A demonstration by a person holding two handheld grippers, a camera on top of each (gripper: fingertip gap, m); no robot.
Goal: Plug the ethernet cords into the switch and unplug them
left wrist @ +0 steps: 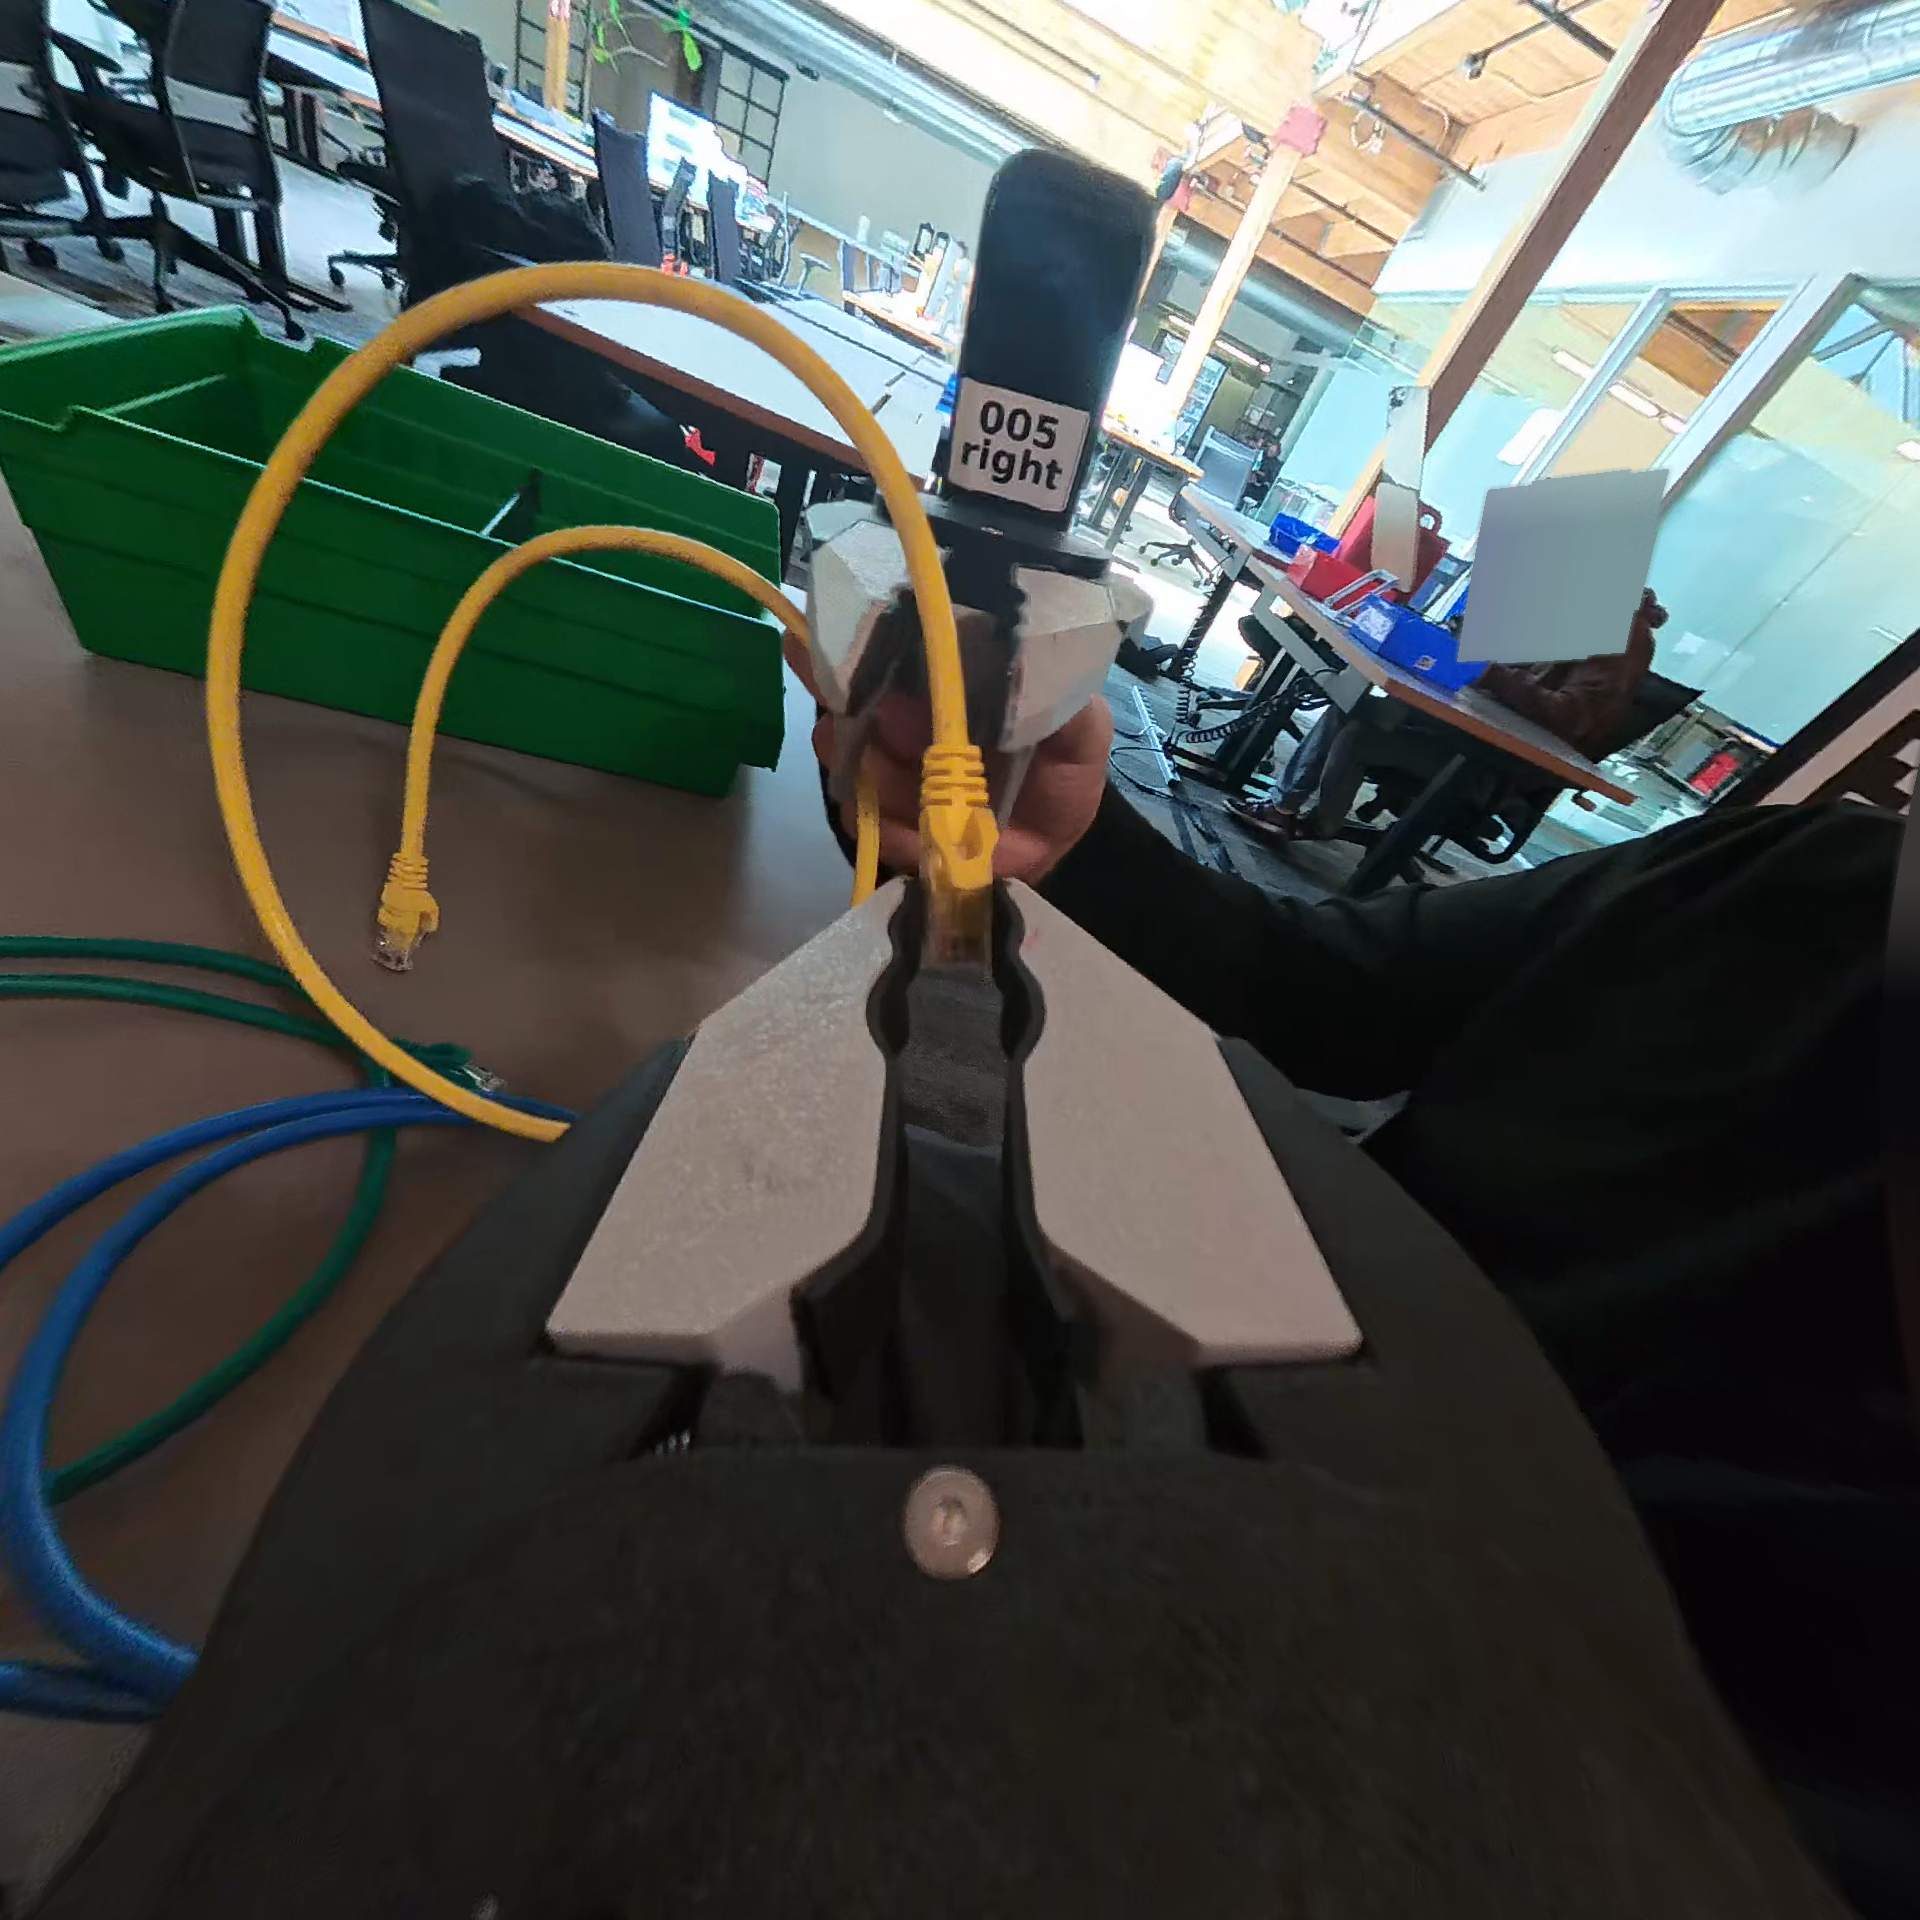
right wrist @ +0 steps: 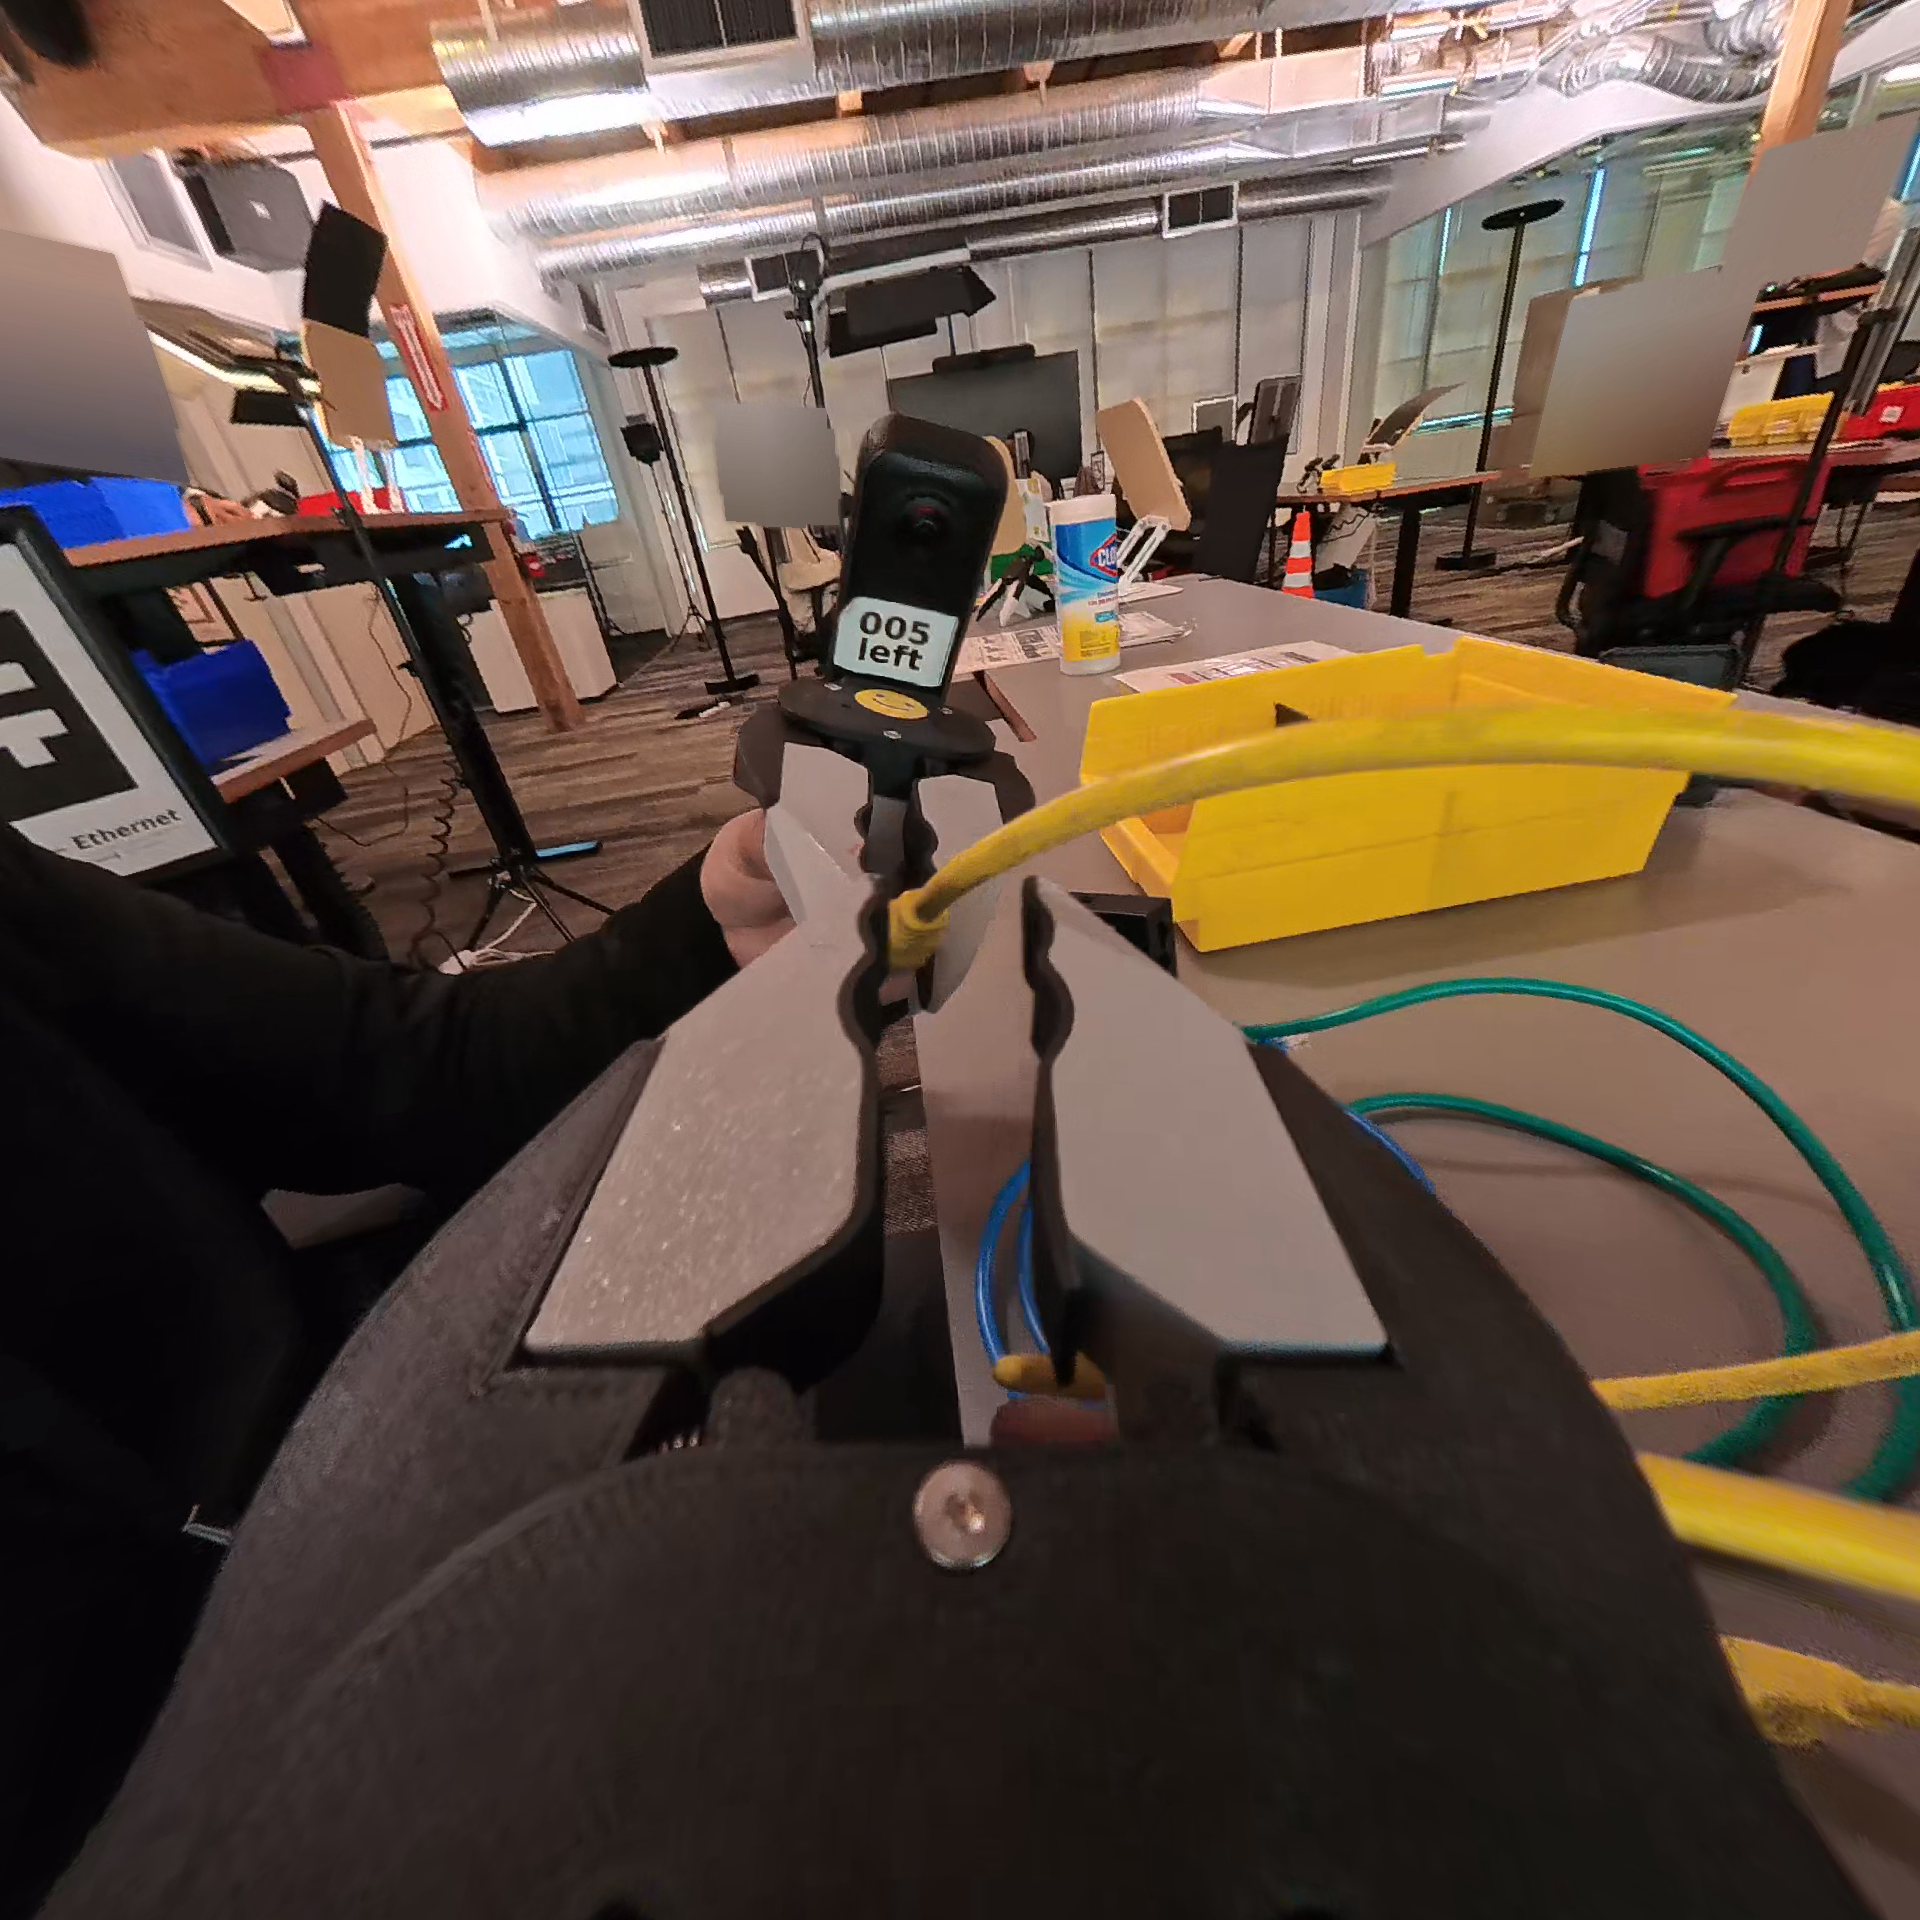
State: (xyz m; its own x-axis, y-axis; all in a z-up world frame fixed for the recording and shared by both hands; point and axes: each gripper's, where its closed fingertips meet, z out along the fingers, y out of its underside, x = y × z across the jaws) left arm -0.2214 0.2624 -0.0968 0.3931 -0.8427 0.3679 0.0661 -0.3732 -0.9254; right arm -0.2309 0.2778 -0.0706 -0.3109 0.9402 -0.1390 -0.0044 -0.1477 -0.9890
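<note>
My left gripper is shut on the plug of a yellow ethernet cord, held up above the table. The cord loops up and left. A second yellow plug hangs free above the table. My right gripper is open, facing the left gripper tip to tip. The held plug sits just beyond its fingertips. The right gripper also shows in the left wrist view, with the cord passing in front of it. A small black box on the table is mostly hidden.
Stacked green bins stand at the back left. A yellow bin stands on the table's far side. Green and blue ethernet cords lie coiled on the table. A wipes canister stands farther back.
</note>
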